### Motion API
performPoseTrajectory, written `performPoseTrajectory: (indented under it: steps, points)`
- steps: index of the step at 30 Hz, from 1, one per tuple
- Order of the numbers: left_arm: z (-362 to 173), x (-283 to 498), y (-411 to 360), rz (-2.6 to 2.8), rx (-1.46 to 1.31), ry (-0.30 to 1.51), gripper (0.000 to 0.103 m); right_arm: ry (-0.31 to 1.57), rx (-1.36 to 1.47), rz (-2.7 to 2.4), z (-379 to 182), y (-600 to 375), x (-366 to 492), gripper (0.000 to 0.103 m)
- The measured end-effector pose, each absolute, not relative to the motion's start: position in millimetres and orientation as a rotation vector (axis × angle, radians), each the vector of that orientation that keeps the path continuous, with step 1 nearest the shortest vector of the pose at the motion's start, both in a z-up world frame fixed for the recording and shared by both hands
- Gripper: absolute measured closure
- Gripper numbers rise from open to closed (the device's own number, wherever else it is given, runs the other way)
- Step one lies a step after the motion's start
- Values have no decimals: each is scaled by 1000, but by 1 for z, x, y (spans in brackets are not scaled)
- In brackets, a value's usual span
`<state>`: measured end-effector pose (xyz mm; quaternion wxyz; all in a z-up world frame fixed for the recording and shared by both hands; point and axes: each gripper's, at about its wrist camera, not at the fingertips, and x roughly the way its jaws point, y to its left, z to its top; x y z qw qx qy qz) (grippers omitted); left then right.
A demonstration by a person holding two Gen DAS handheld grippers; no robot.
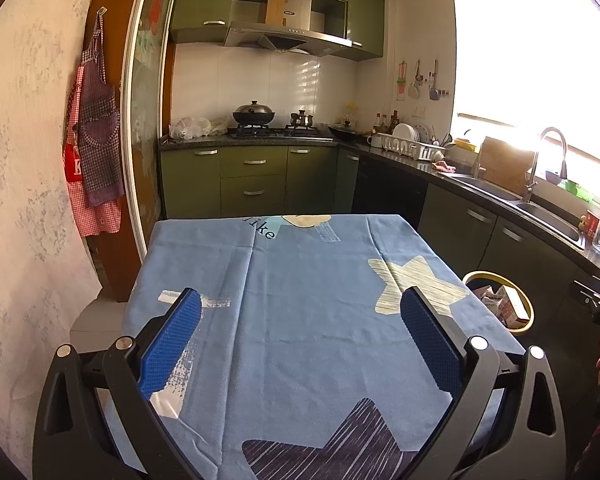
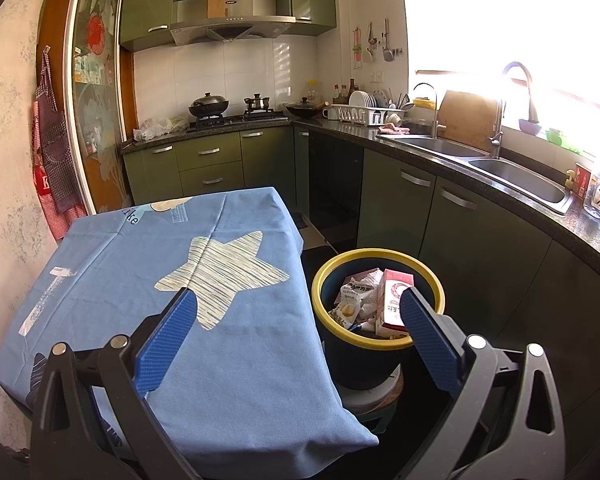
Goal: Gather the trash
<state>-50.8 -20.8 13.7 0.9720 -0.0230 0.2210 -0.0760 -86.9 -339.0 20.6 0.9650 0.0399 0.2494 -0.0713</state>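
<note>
We hold the left gripper (image 1: 300, 308) over the near half of the desk (image 1: 308, 344), its blue pads spread wide and holding nothing. Beneath and ahead of it lies only the blue cloth (image 1: 300, 280) printed with stars, a pale star just ahead of the right finger and a dark one beneath the gripper's base. Far left of the gripper, checked aprons (image 1: 96, 152) hang from a hook on the wall. Straight ahead, past the desk's far edge, green cabinets carry a stove with a lidded wok (image 1: 254, 114).

To the right of that gripper and lower than the desk top, the trash bin (image 1: 528, 308) shows its yellow rim, with cartons and wrappers inside.

Our right gripper (image 2: 298, 304) is likewise released and empty, its fingers wide apart. Its left finger hangs over the cloth's right edge, near the pale star (image 2: 224, 276); its right finger sits in front of the bin's (image 2: 332, 268) near right rim in this view. The bin stands just beside the desk's right side, on a small stand. Between the fingers and a little ahead lies the collected trash: a pink and white carton (image 2: 394, 296) standing upright against the right wall, crumpled snack wrappers (image 2: 354, 300) to its left. Further right of the gripper, a dark counter runs along the window with a double sink (image 2: 512, 176) and tall faucet (image 2: 500, 128).
</note>
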Motion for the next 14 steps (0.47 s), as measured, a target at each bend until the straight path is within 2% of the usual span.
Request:
performPoseTrajectory:
  steps: [14]
  points:
    - [-2,-5,-8,-117,-32,552,5,548,87,-122,15,-338,-62,7]
